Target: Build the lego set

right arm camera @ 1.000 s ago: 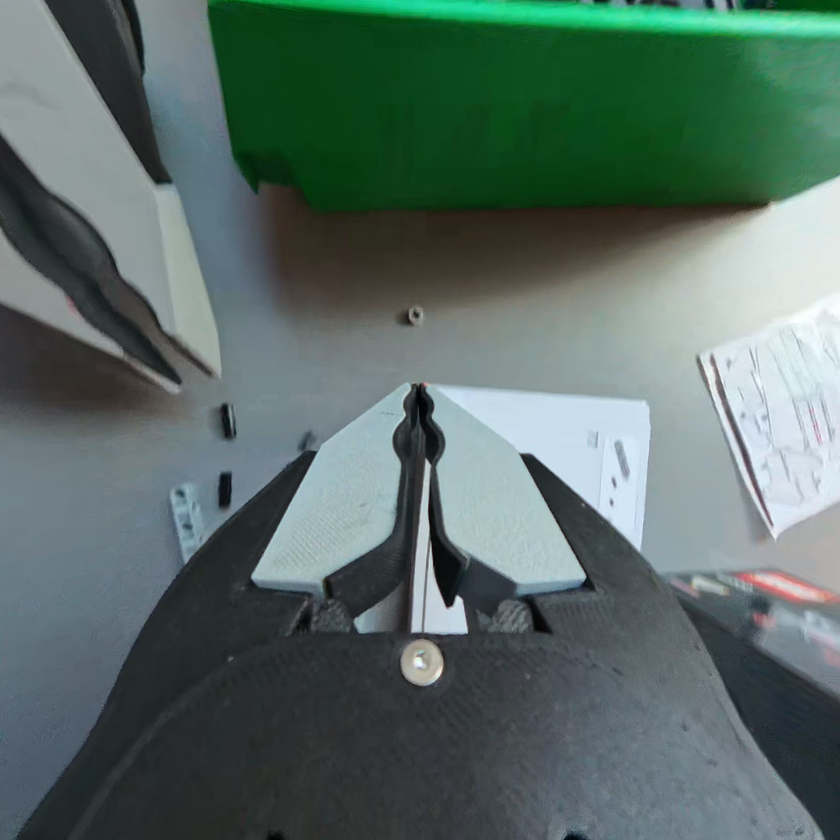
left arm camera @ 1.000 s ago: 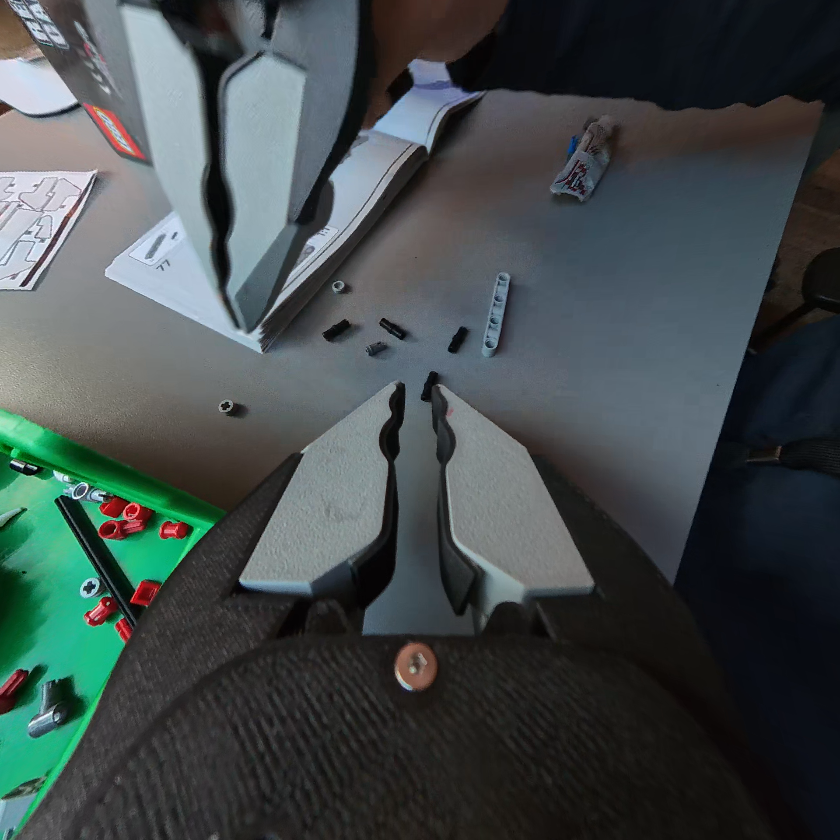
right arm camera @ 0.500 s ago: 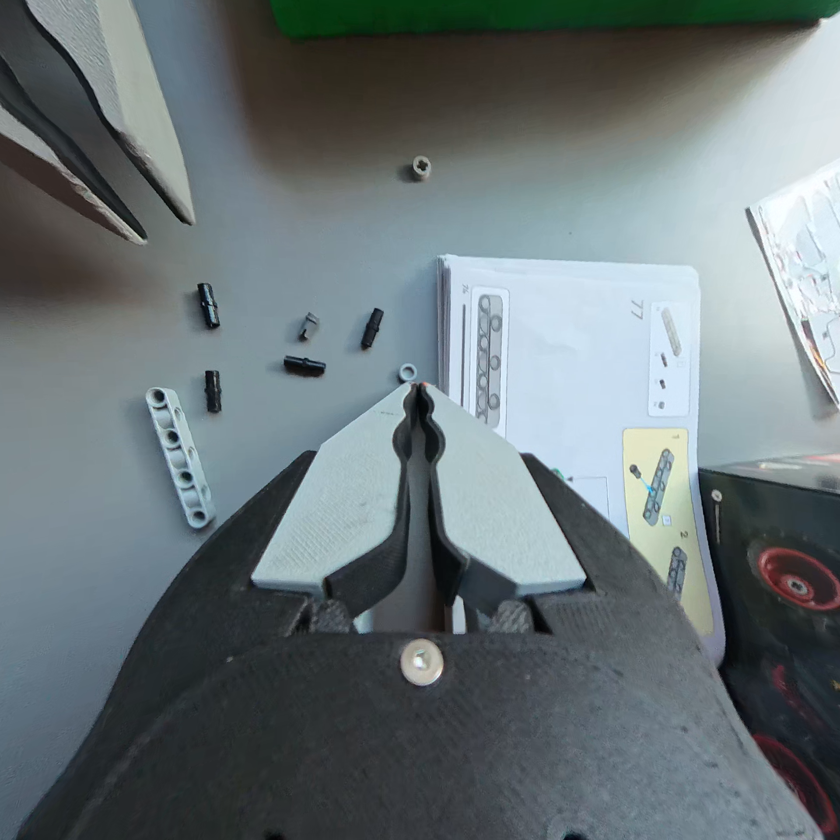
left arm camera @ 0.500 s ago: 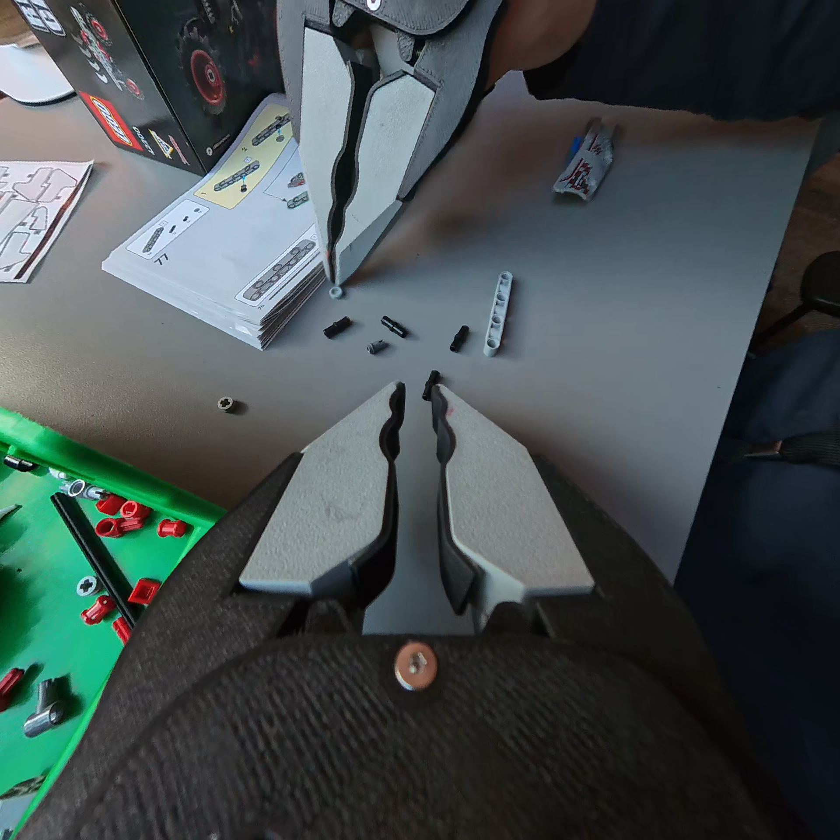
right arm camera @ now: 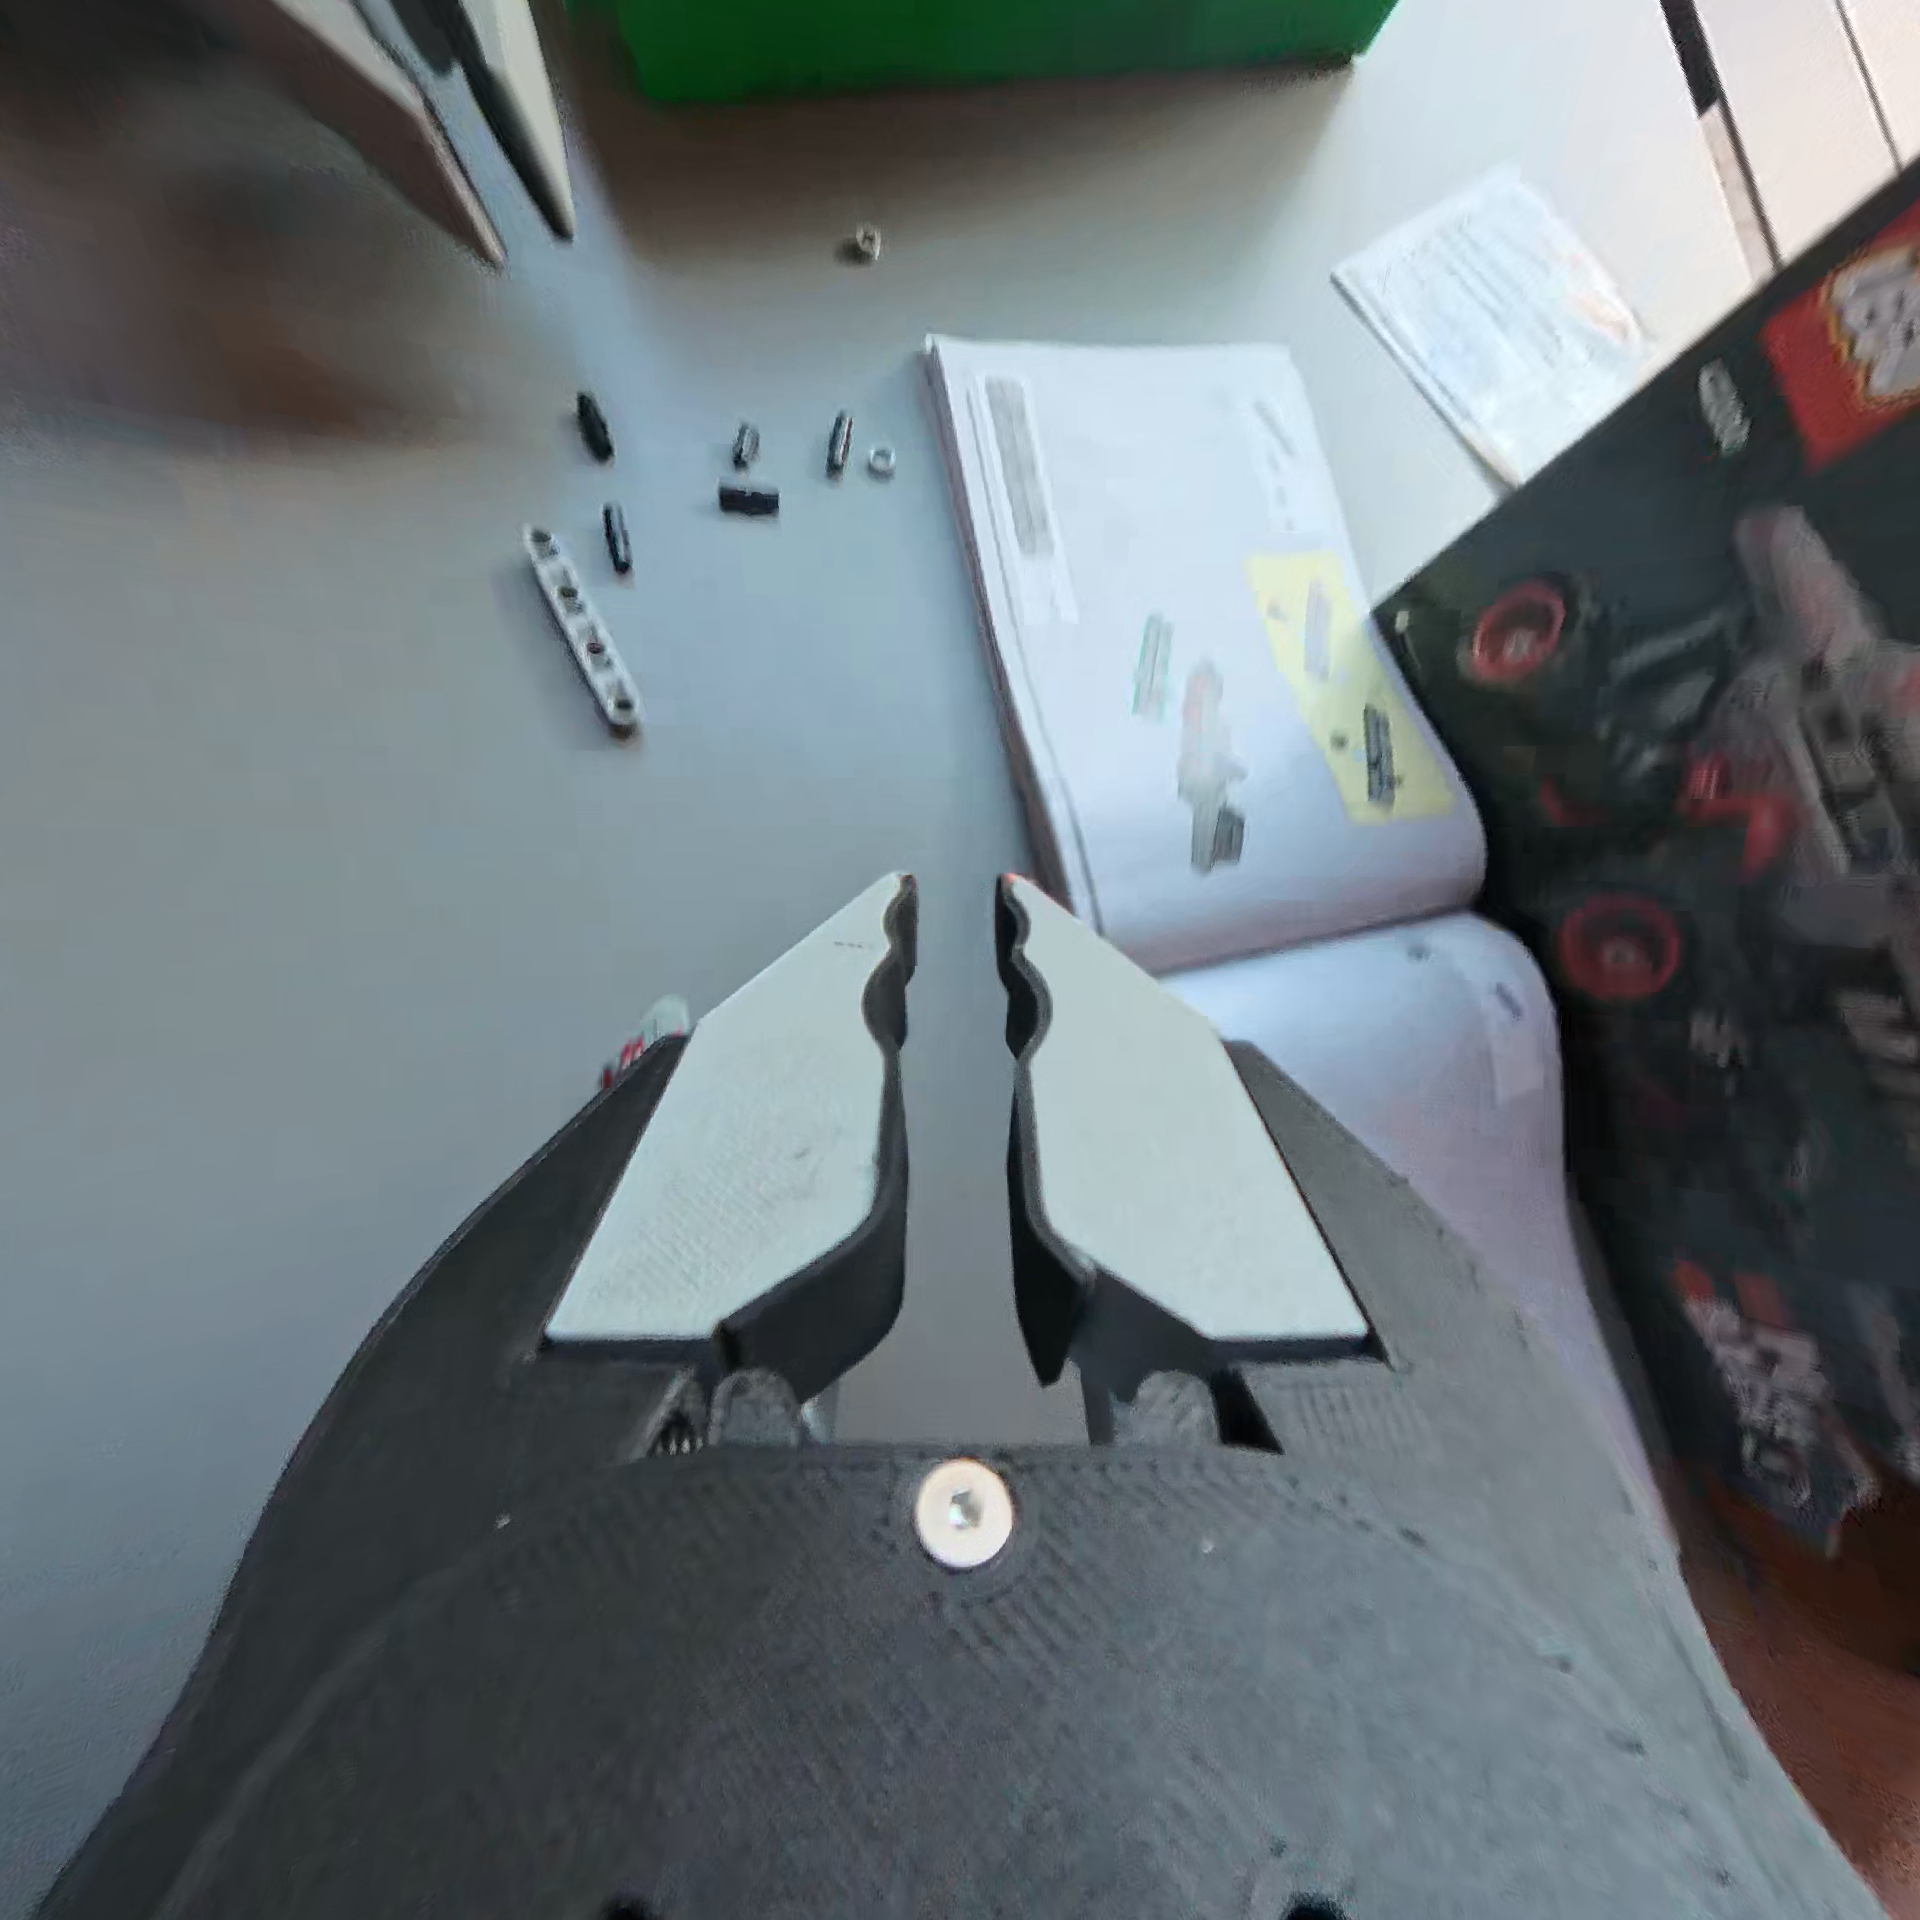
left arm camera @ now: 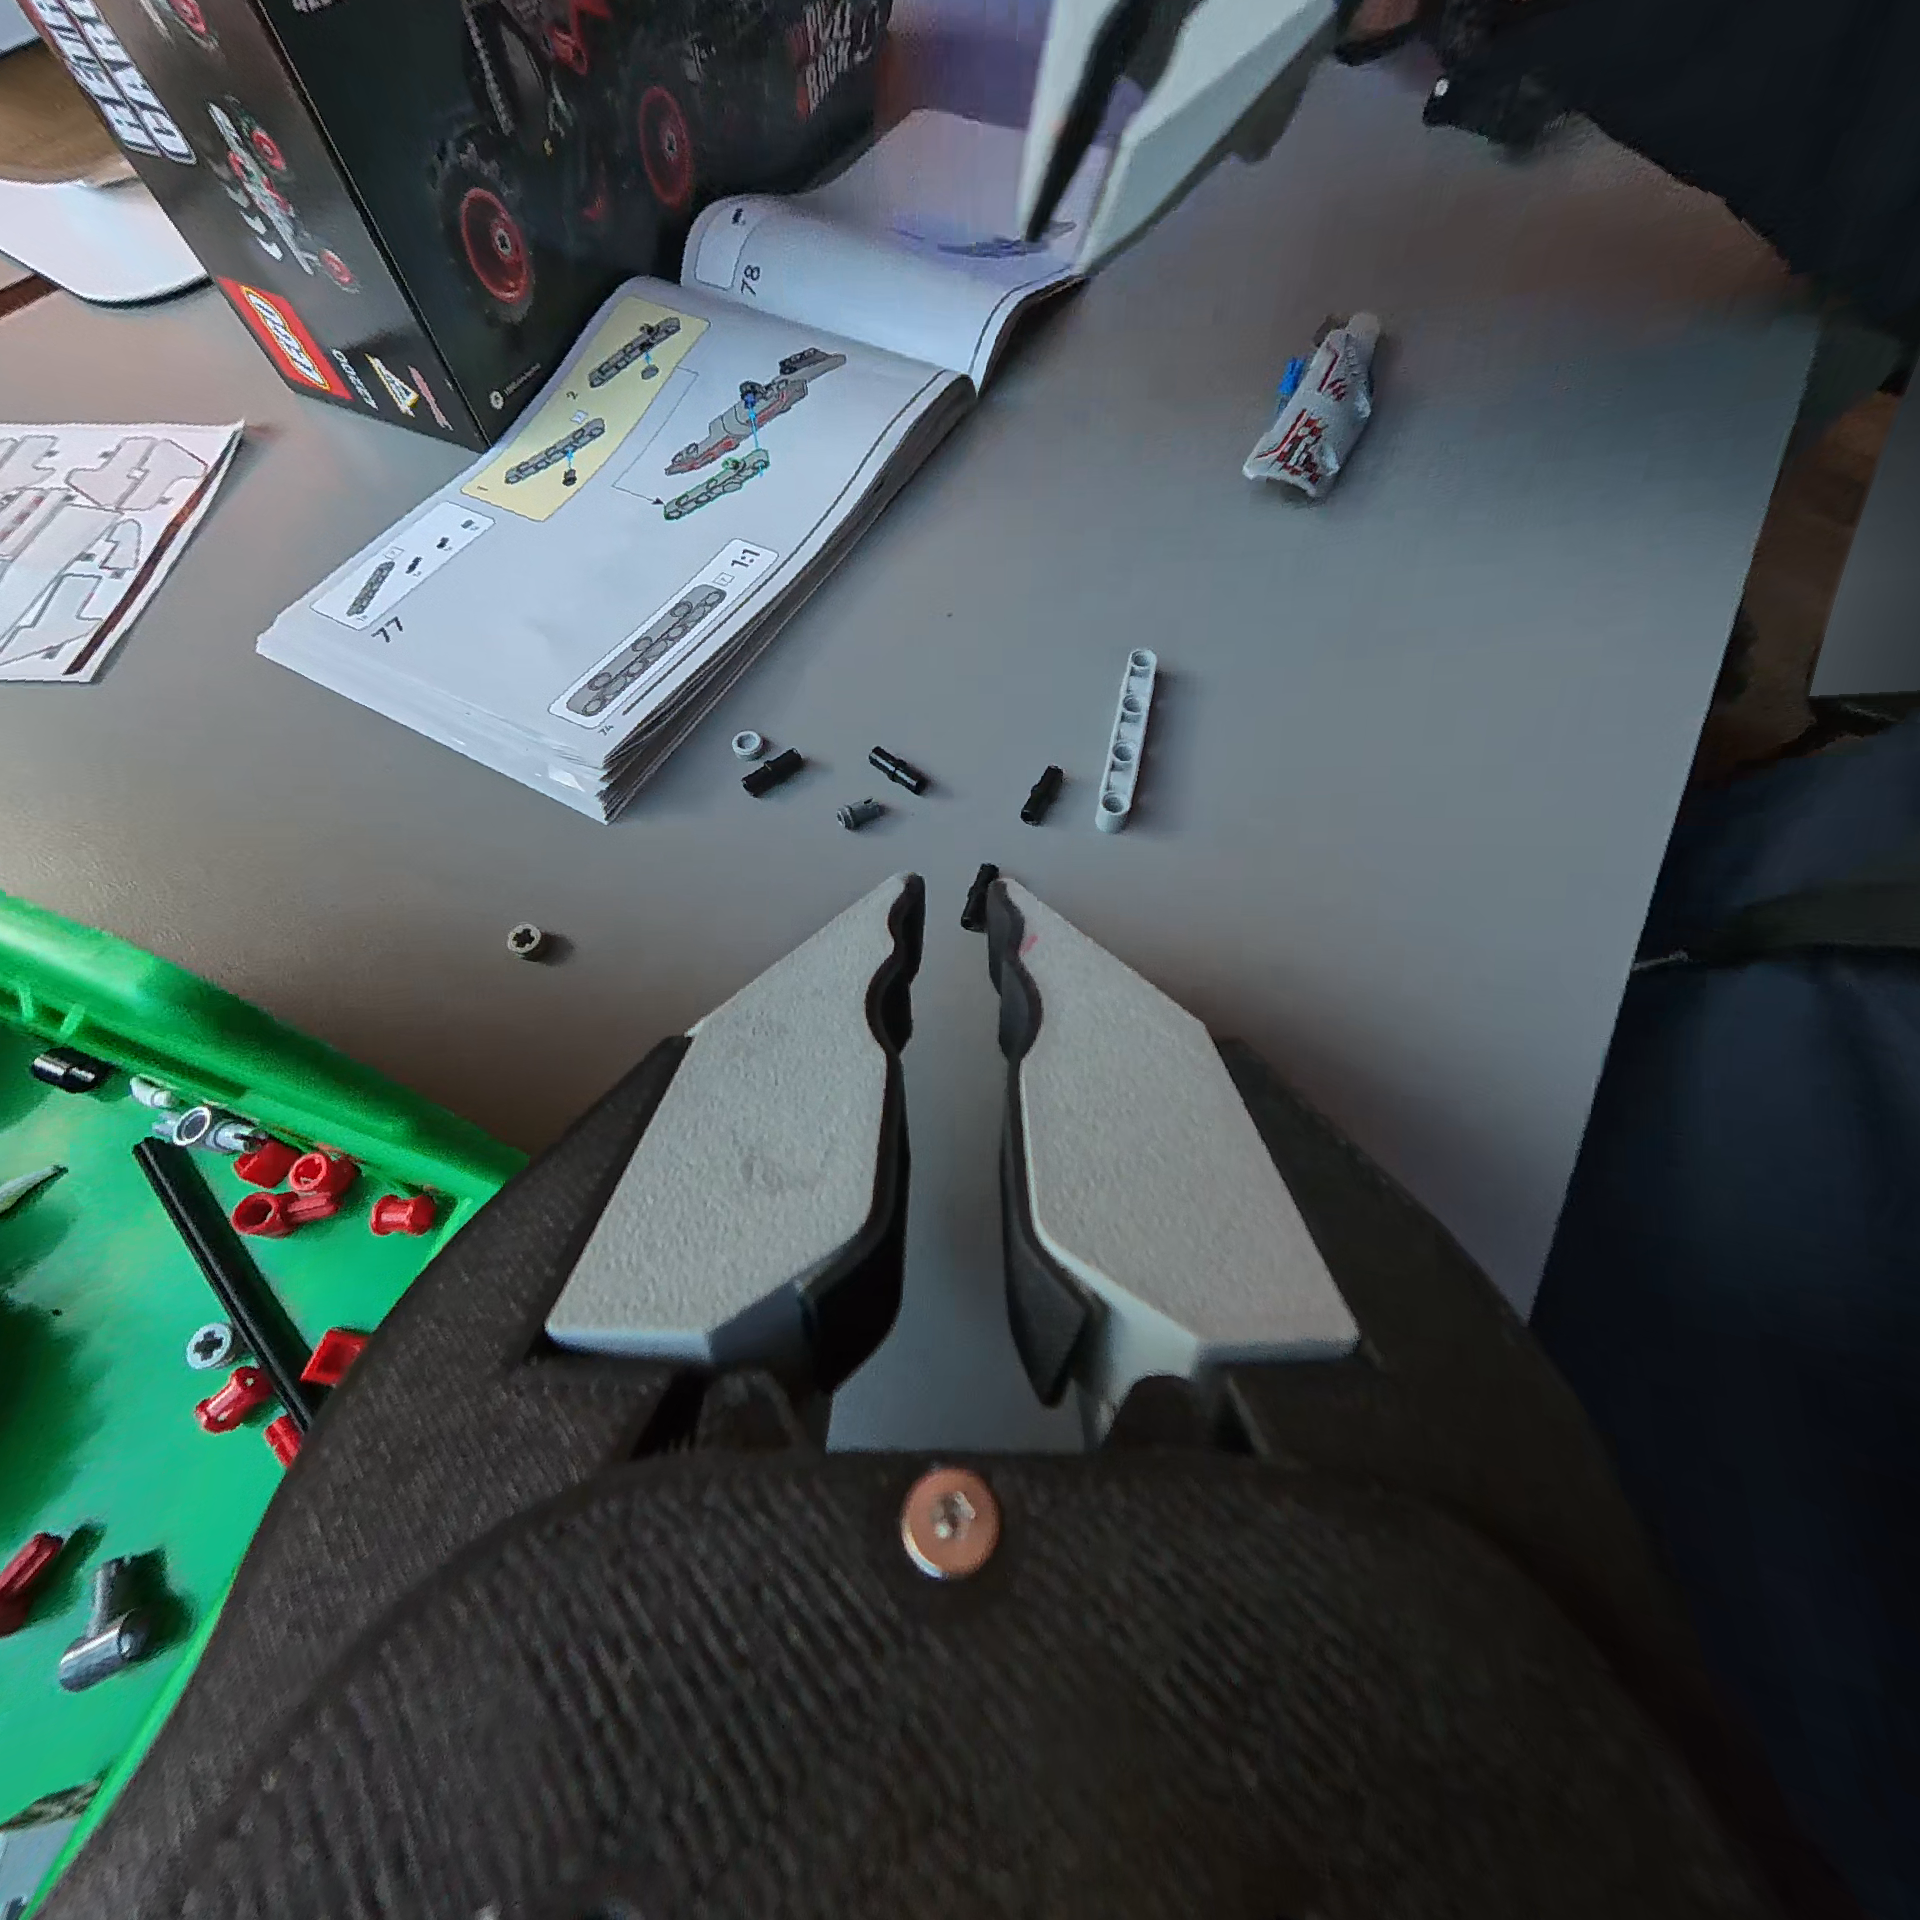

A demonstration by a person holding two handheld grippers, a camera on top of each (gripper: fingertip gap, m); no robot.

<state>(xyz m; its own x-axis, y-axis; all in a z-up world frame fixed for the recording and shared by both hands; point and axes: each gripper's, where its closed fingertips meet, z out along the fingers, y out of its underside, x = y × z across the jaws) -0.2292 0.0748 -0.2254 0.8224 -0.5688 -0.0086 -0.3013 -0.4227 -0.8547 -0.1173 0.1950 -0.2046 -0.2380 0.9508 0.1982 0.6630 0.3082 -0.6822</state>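
Black pins, I count four, plus one grey beam (left arm camera: 1125, 740), ahead of my left claw (left arm camera: 948, 900); both claws narrowly parted, empty. Table edge (left arm camera: 1704, 790) near right.

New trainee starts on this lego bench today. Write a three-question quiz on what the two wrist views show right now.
1. True or false: the left tongs hold the grey beam.
2. Which thing lies closest to the booklet?
A. the grey ring
B. the wrapper
C. the grey beam
3. Fill in: loose red pieces lie in the green ____.

Key
1. False: the beam lies flat on the table, apart from the tongs, and nothing sits between the fingers.
2. A: the ring sits just off the booklet's near corner.
3. tray
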